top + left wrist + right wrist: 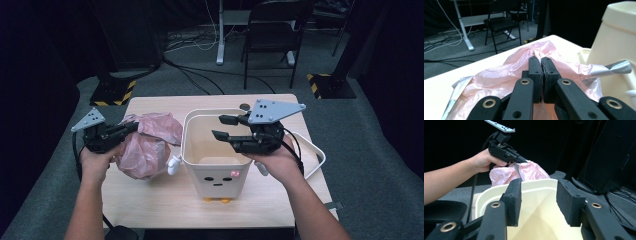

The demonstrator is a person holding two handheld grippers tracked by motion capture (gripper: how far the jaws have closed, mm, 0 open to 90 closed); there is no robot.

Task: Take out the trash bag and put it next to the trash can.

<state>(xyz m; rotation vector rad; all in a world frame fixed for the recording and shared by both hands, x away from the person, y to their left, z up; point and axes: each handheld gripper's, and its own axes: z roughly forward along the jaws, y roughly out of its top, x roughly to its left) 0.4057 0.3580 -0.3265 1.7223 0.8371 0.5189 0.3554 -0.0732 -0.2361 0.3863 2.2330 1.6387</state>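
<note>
A crumpled pink plastic bag (145, 150) lies on the left half of the wooden table (165, 200). My left gripper (131, 128) is shut on a fold of this bag (524, 57), with its jaws pressed together on the film. A cream bin (220, 175) with a small face on its front stands upright at the table's middle. My right gripper (220, 127) hovers over the bin's open mouth, jaws apart and nothing between them. In the right gripper view these jaws (539, 182) frame the bin's rim (489, 192), and beyond it the left gripper (522, 160) holds the bag (531, 171).
A white loop (315, 155) hangs off the bin's right side. A small white arm (173, 164) sticks out on its left. A silver strip (616, 68) lies beside the bag. A black folding chair (272, 35) and stand bases sit on the floor behind the table.
</note>
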